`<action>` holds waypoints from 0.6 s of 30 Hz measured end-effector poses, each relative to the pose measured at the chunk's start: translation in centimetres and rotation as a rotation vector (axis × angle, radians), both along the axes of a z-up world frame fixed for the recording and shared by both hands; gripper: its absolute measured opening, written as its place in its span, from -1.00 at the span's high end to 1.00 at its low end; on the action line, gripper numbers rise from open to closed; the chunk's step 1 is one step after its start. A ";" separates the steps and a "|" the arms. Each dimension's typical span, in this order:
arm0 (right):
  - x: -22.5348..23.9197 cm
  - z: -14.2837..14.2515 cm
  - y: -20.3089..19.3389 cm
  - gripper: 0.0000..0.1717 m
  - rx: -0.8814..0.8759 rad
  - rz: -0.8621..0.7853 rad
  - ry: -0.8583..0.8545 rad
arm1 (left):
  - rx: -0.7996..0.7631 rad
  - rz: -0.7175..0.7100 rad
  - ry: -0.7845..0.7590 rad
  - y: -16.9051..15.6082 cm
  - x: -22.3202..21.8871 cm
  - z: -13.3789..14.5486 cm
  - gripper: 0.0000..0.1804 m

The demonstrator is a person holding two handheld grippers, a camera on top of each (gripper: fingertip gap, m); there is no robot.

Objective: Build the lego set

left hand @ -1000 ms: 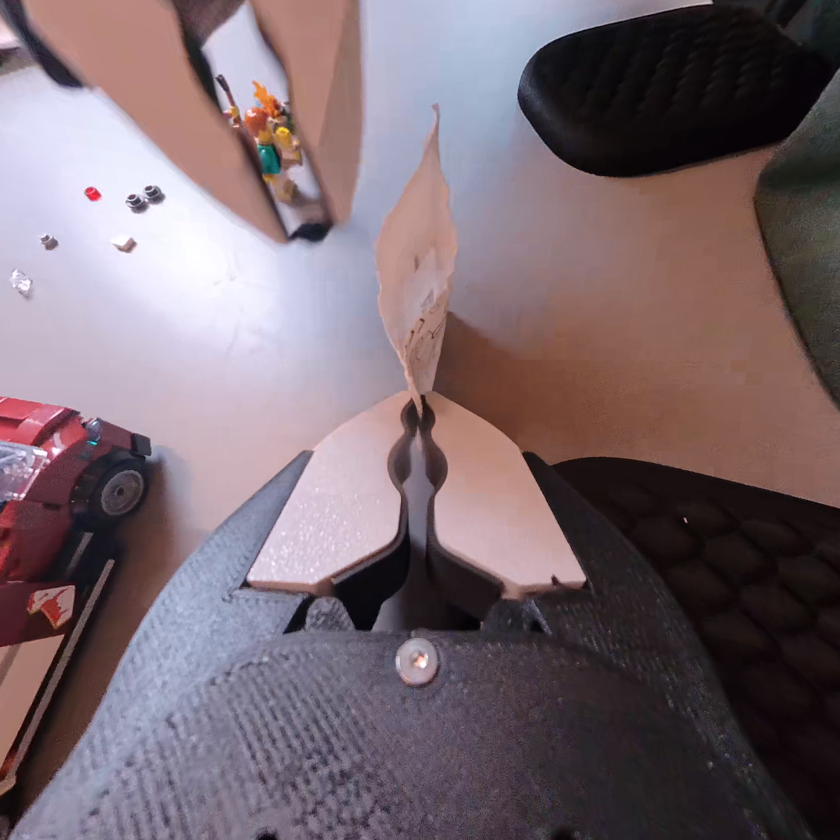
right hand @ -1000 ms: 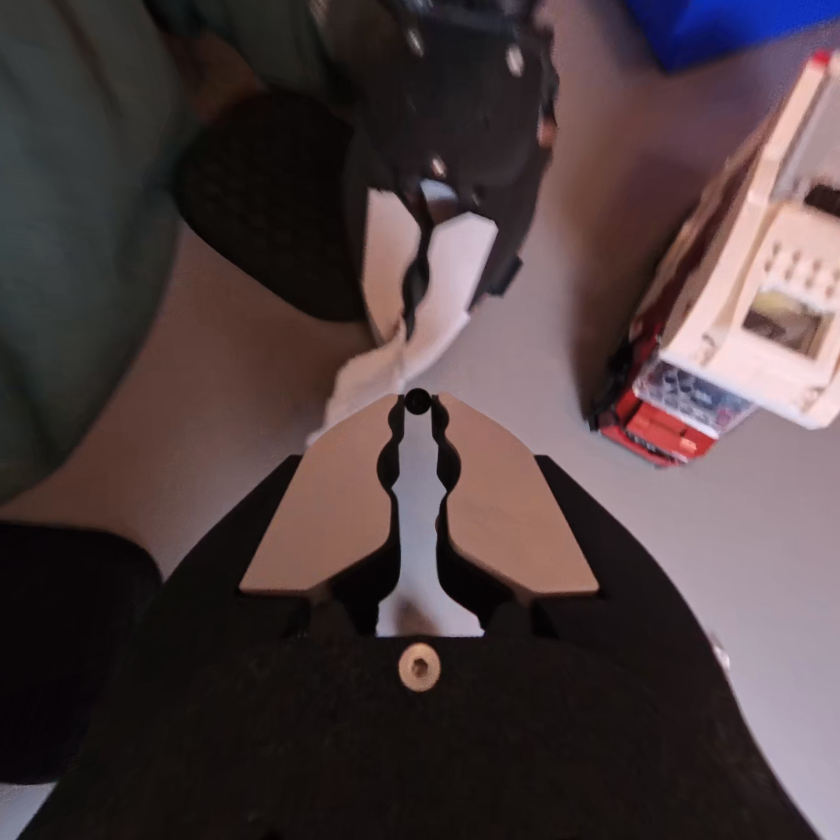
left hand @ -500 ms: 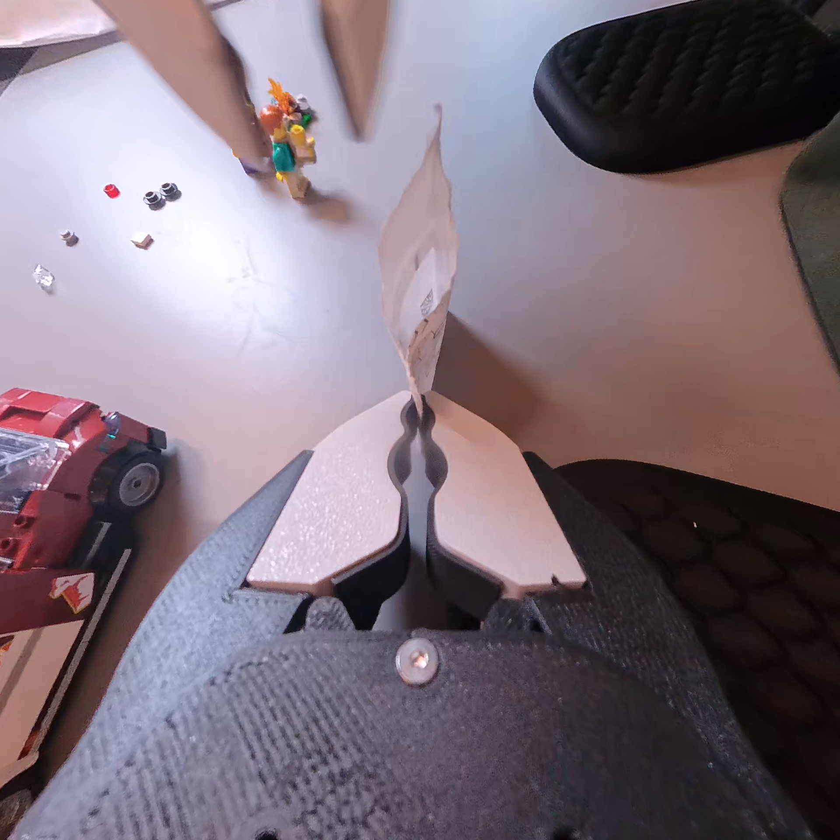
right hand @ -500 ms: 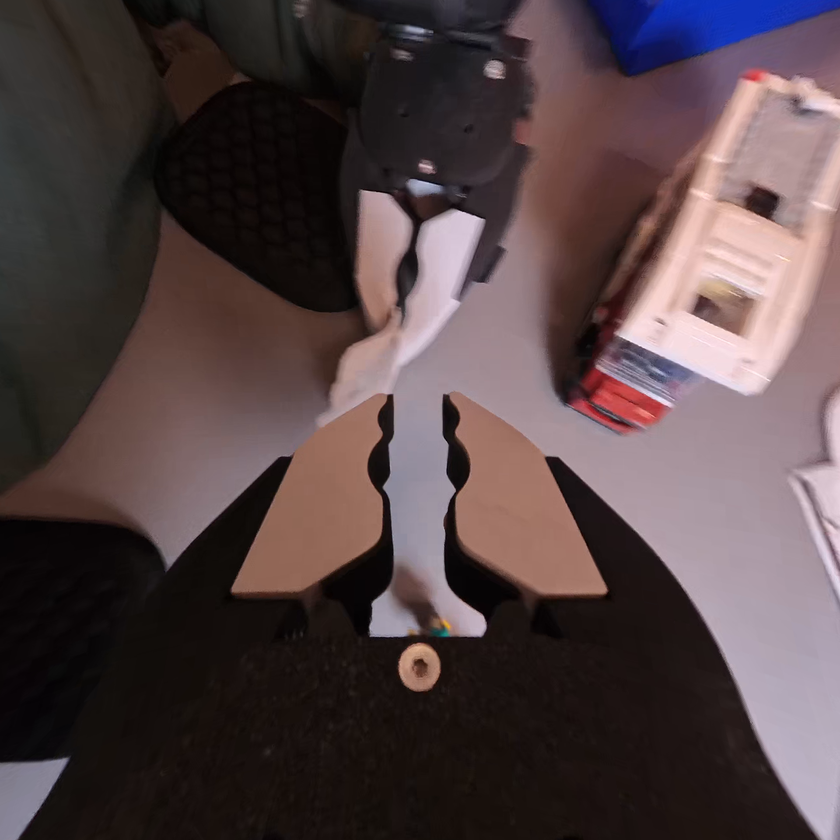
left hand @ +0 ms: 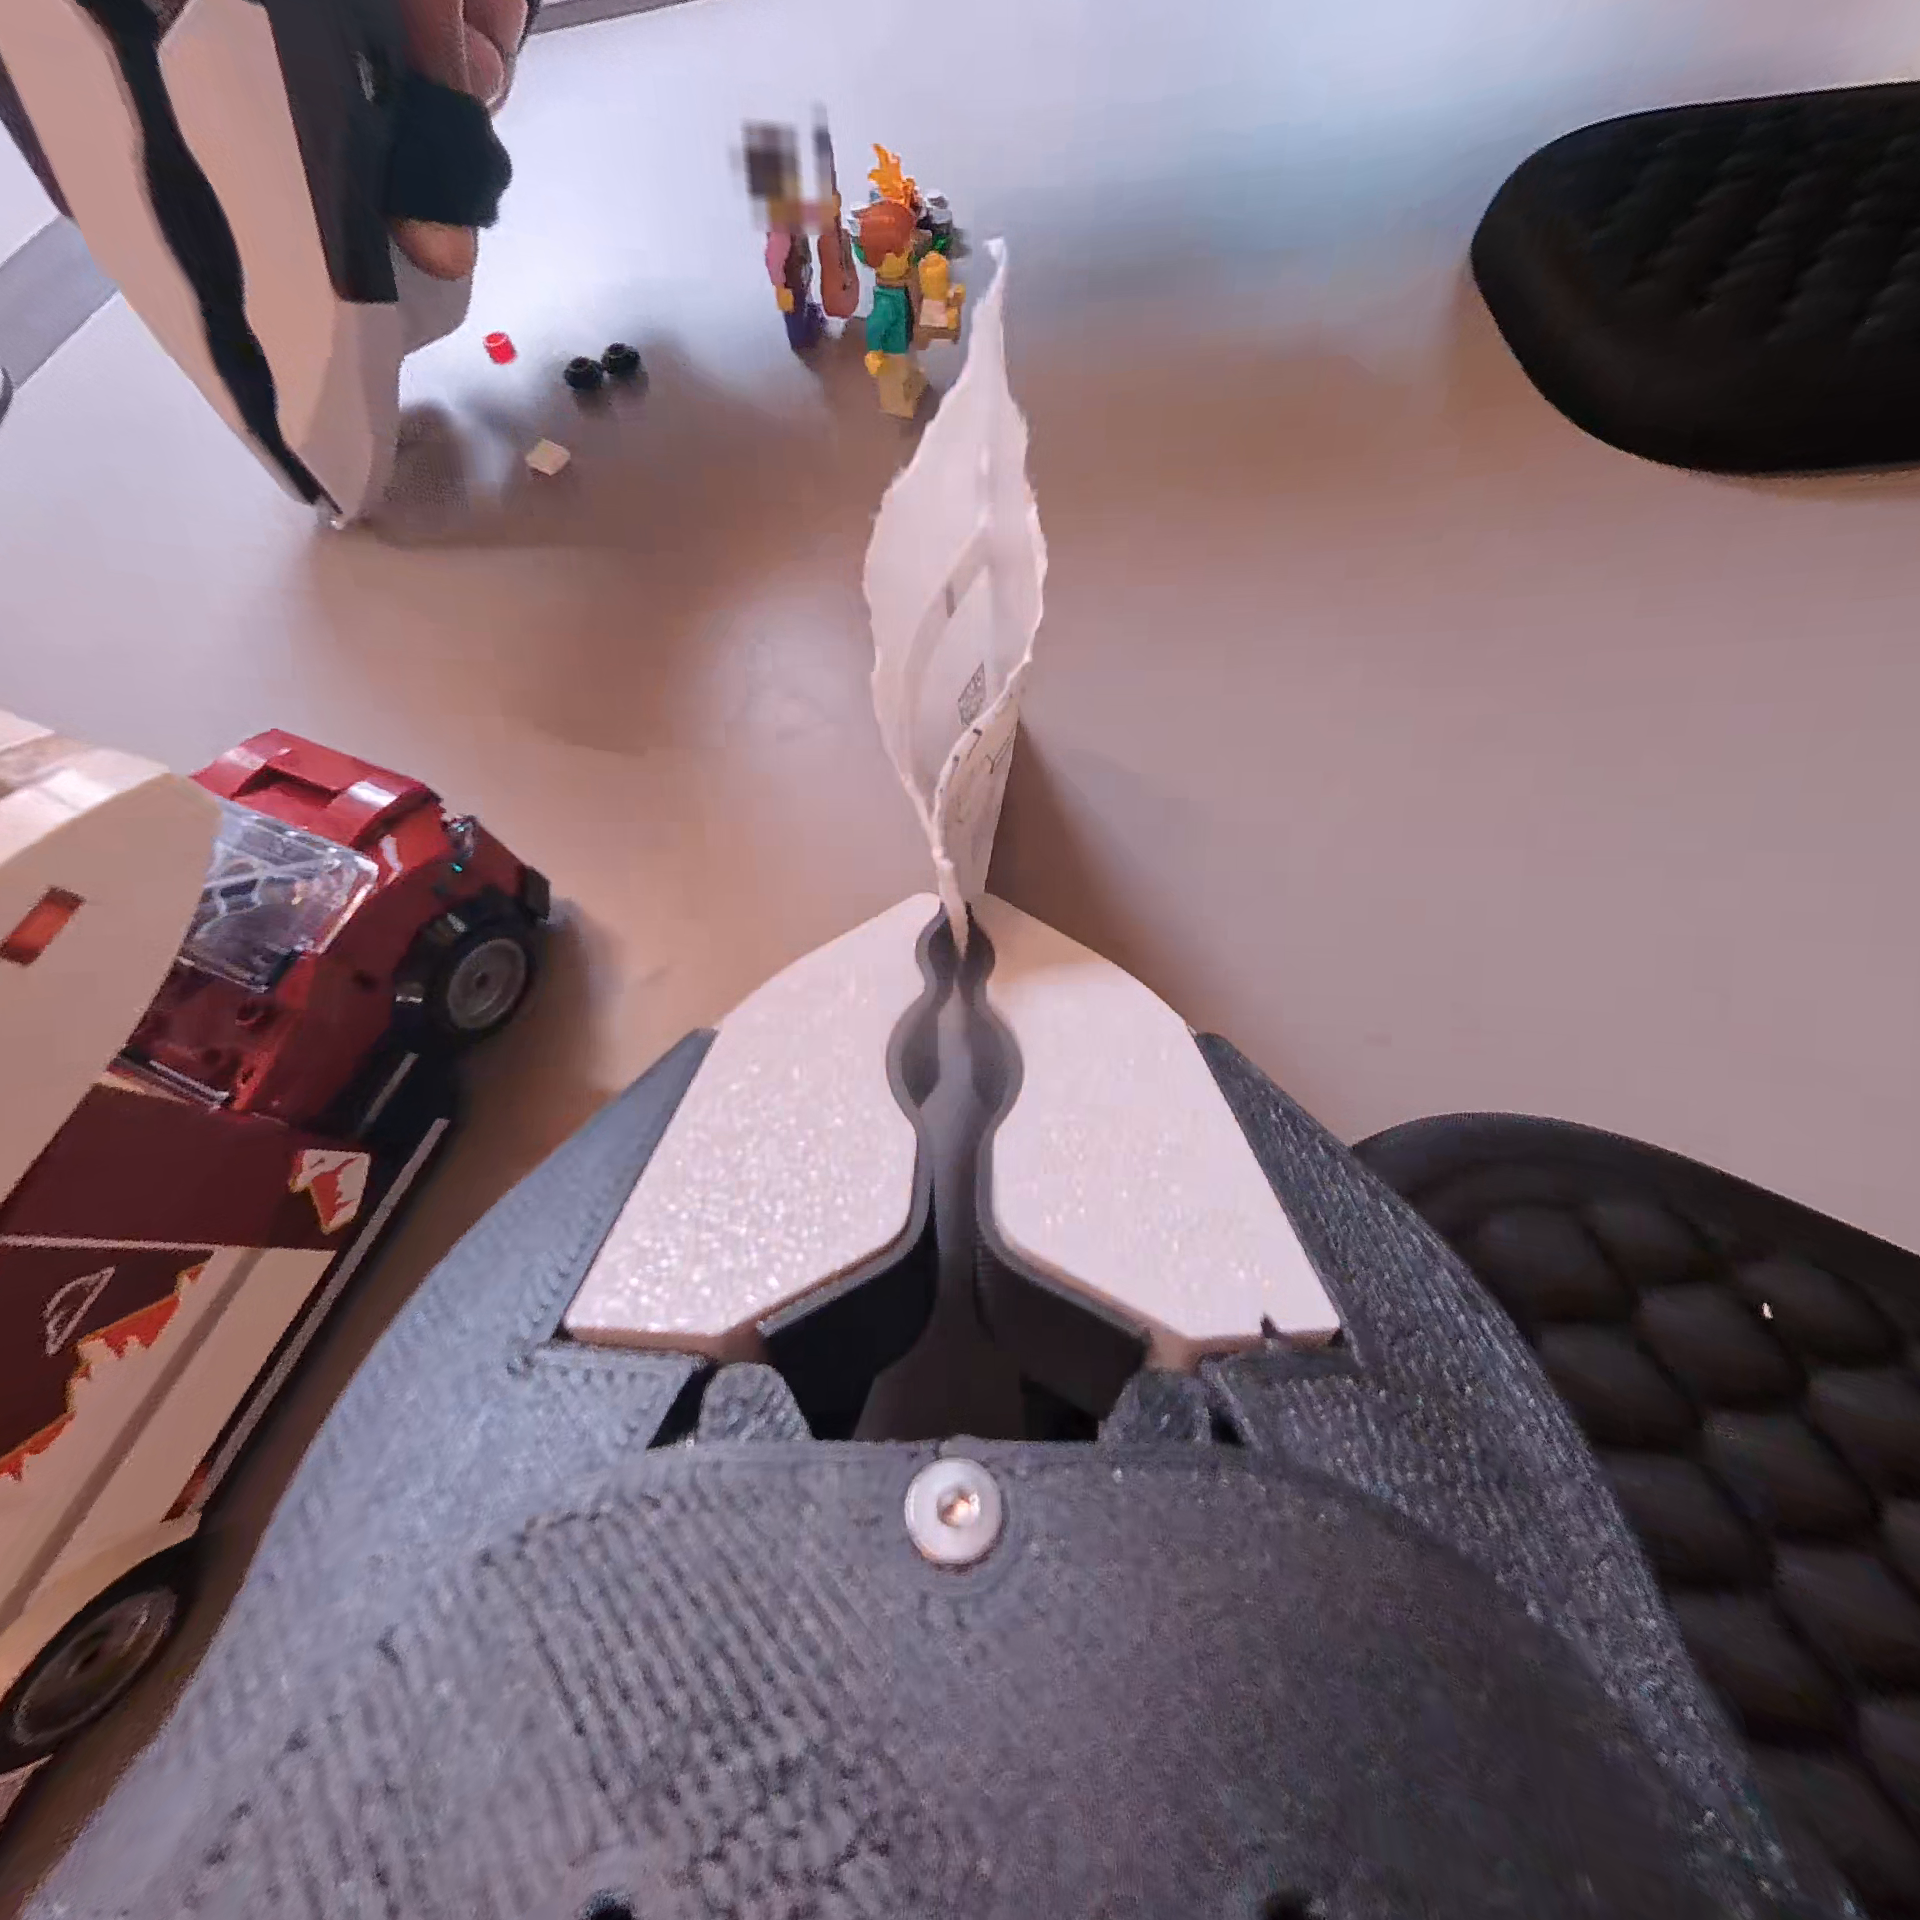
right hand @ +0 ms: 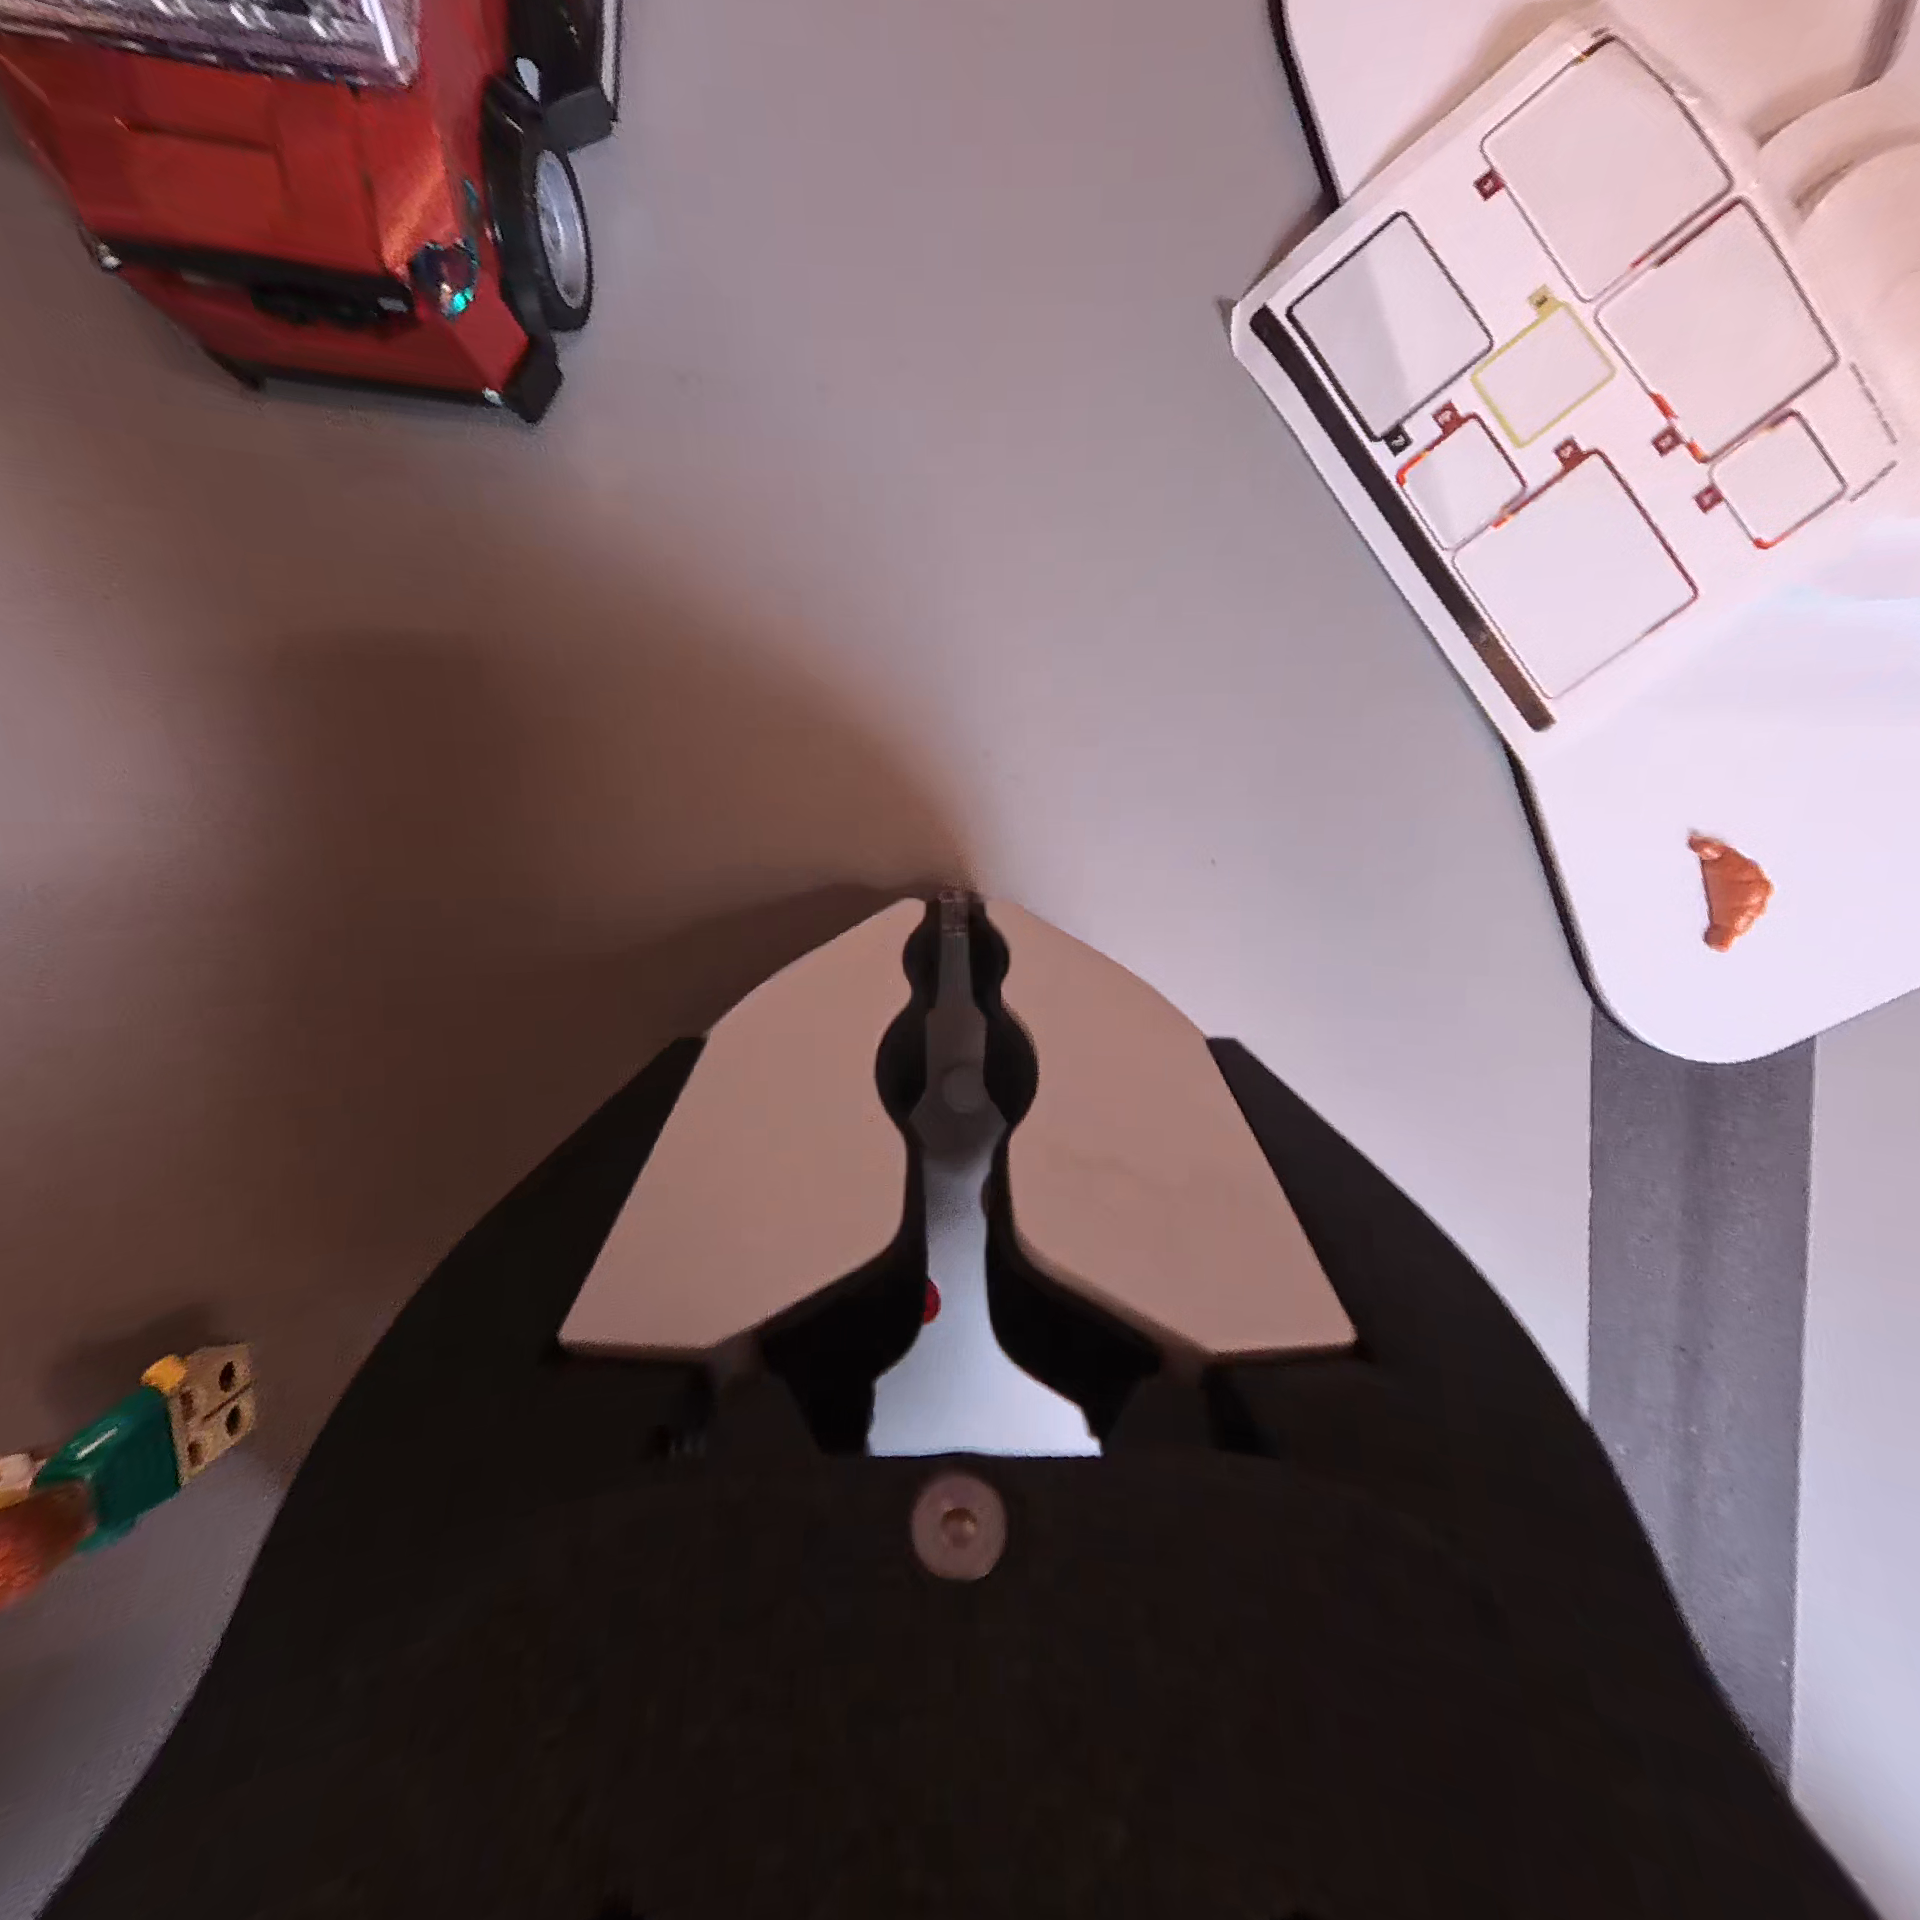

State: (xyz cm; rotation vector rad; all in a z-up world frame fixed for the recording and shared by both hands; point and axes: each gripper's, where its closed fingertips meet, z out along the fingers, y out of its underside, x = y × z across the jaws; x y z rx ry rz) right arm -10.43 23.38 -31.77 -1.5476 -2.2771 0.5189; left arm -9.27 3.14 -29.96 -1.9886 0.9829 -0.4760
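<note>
While the desk [left hand: 1351, 675] stretches pale under everything, the biggest thing on it is a red and white brick-built truck [left hand: 208, 1039] at the left of the left view, its red nose and a wheel also showing at the top left of the right view. Two black quilted pads lie on the desk, one far right [left hand: 1714, 291] and one just beside the left tongs [left hand: 1714, 1455]. An open white booklet [right hand: 1558, 395] with framed panels lies at the upper right of the right view, and on the white sheet below it sits a small brown piece [right hand: 1730, 891]. The left tongs [left hand: 961, 914] are clamped together on the lower corner of a torn white paper bag [left hand: 961, 582], which stands up from the tips above the desk. The right tongs [right hand: 956, 906] point down with their tips at the desk, nearly together on a tiny clear piece [right hand: 954, 904]; whether the pads press it I cannot tell. A few minifigures [left hand: 894, 281] stand beyond the bag. Near the right tongs in the left view lie a red stud [left hand: 501, 347], two black studs [left hand: 603, 366] and a tan bit [left hand: 548, 455].
</note>
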 end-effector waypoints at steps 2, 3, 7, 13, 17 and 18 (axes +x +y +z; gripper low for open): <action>-0.1 0.5 -0.8 0.96 -0.031 0.016 0.006 | -0.004 0.015 -0.002 0.2 -0.2 0.0 1.00; -0.2 1.1 -1.7 0.96 -0.046 0.040 0.024 | -0.007 0.023 -0.005 0.2 -0.3 0.0 1.00; -0.4 6.1 -9.6 0.96 -0.225 0.226 0.168 | -0.021 0.053 -0.014 0.5 -0.7 0.0 0.99; 1.6 8.8 -18.6 0.94 -0.301 0.455 0.163 | -0.026 0.062 -0.017 0.6 -0.6 -0.1 1.00; 1.9 7.3 -18.9 0.88 -0.213 0.463 0.110 | -0.021 0.059 -0.017 0.5 -0.6 0.1 1.00; 1.9 7.4 -18.8 0.87 -0.205 0.459 0.116 | -0.022 0.061 -0.015 0.5 -0.6 0.1 1.00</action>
